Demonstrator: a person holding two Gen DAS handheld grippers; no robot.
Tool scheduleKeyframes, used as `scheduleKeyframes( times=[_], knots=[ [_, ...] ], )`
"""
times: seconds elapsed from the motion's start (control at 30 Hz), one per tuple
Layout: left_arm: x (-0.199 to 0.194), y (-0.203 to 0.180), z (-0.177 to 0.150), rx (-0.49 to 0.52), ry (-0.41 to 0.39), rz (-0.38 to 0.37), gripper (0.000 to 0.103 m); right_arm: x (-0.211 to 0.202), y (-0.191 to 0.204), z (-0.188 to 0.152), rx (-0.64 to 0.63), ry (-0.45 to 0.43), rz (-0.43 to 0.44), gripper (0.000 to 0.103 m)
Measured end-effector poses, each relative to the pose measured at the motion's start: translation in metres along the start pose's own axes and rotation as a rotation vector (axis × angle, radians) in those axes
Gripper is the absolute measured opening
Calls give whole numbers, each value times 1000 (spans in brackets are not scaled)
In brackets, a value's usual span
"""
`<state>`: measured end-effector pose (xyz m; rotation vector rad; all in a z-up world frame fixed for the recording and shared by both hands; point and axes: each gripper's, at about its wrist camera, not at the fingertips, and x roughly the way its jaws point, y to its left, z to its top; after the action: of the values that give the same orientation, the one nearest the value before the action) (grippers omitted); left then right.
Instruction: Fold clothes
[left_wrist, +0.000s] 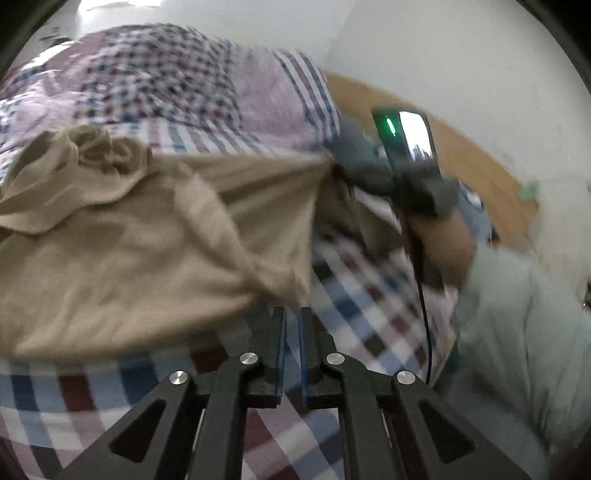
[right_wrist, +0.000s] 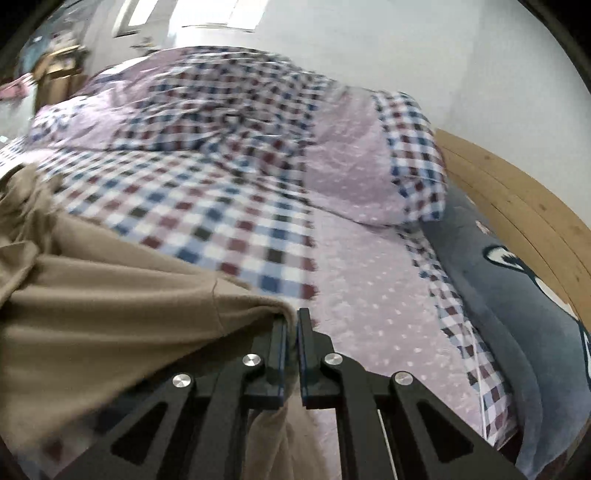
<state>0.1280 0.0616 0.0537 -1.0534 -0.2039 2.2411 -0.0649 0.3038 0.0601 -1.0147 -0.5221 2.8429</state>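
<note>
Both near-closed grippers, left and right, pinch the beige garment.

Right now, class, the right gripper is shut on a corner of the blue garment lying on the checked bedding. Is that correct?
Not quite: the garment is beige, not blue, as the right wrist view shows. The right gripper is indeed shut on its corner, over the checked bedding.

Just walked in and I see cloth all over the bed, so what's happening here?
A person is working on a tan garment spread over a checked bedspread, with a handheld gripper in each hand. The right gripper is shut on one edge of the fabric, pulling it taut. The left gripper is nearly closed at another edge; whether it holds the cloth is unclear. The garment is still rumpled, not yet folded.
</note>
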Motion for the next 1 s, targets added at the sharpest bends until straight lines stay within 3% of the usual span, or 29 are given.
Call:
scheduleKeyframes(
  times=[0.07, 0.17, 0.33, 0.53, 0.57, 0.6, 0.67, 0.7, 1.0],
  knots=[
    [-3, -3, -1, 13, -10, -27, 36, 6, -15, 2, 44, 1, -51, 3],
    [-13, -2, 2, 9, -56, -60, 61, 14, -44, 3, 136, 1, -150, 3],
    [-30, 20, 8, -53, -128, -1, 64, 28, -104, -11, 331, 63, -291, 3],
    [-43, 64, 19, -167, -167, 138, 64, 48, -115, -38, 421, 199, -205, 8],
    [-45, 71, 21, -187, -176, 160, 64, 48, -114, -40, 421, 211, -192, 14],
    [-48, 77, 23, -202, -186, 174, 64, 46, -114, -41, 422, 217, -185, 30],
    [-52, 85, 26, -222, -205, 198, 64, 35, -113, -45, 434, 205, -175, 50],
    [-52, 87, 27, -226, -209, 206, 64, 30, -112, -48, 440, 200, -171, 56],
    [-35, 88, 26, -200, -165, 248, 64, -20, -95, -70, 513, 210, -21, 59]
  ],
)
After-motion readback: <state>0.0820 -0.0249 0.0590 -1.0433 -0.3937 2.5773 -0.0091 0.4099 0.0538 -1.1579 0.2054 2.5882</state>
